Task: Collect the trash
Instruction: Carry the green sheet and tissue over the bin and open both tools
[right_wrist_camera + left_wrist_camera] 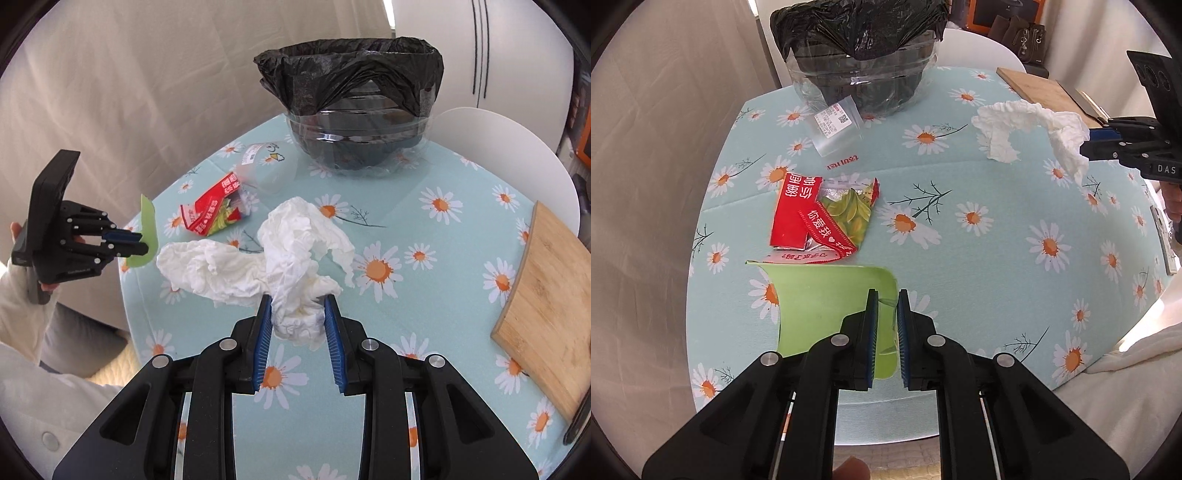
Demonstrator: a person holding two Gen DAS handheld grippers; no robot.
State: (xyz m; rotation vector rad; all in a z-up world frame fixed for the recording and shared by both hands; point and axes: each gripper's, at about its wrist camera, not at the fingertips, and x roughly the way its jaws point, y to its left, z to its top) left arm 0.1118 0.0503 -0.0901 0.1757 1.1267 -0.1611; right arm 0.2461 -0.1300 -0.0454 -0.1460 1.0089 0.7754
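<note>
Both grippers are loaded, so the step in hand looks like carrying two pieces of trash toward the bin. In the left wrist view the left gripper (885, 325), at the bottom centre of the frame, has its jaws nearly closed on the edge of a green paper sheet (827, 302), which curves out to the left above the daisy-print tablecloth (997, 258). In the right wrist view the right gripper (297, 332), at the bottom centre, has its jaws partly closed and pinching a crumpled white tissue (288, 254), whose loose ends spread up and to the left.

The clear bin with a black liner (354, 88) stands at the top centre of the table in both views, well apart from both grippers. A red and green snack wrapper (820, 214) and a clear plastic cup (836, 127) lying on its side sit on the cloth between the left gripper and the bin. A wooden board (546, 302) lies at the right edge.

The next move probably calls for bringing each gripper over the bin's open mouth before the jaws are released, as light tissue and paper could drift or catch on the liner's rim. The wrapper and cup are yet to be collected.
</note>
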